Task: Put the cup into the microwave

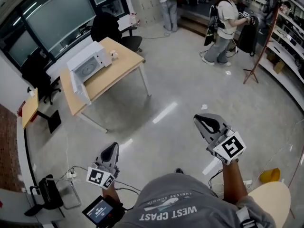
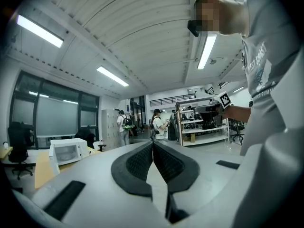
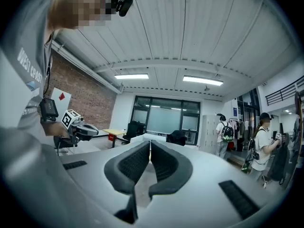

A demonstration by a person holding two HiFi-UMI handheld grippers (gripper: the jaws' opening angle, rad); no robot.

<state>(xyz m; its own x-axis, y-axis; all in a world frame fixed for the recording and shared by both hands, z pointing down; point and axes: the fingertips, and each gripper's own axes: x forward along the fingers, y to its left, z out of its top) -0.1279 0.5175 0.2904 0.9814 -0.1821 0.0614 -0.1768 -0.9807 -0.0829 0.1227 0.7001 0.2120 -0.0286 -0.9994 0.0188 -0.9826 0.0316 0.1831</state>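
Here, the cup (image 1: 114, 54) is seen, small and pale, on the wooden bench (image 1: 127, 61), just beside the white microwave (image 1: 89, 63), whose door is swung open; both lie well apart from the tools; the left tool (image 1: 113, 146) and the right tool (image 1: 199, 121) are held level above the grey floor (image 1: 180, 89), each with jaws closed together on nothing; two persons (image 1: 223, 23) are seen standing beyond, near shelves (image 1: 285, 37).
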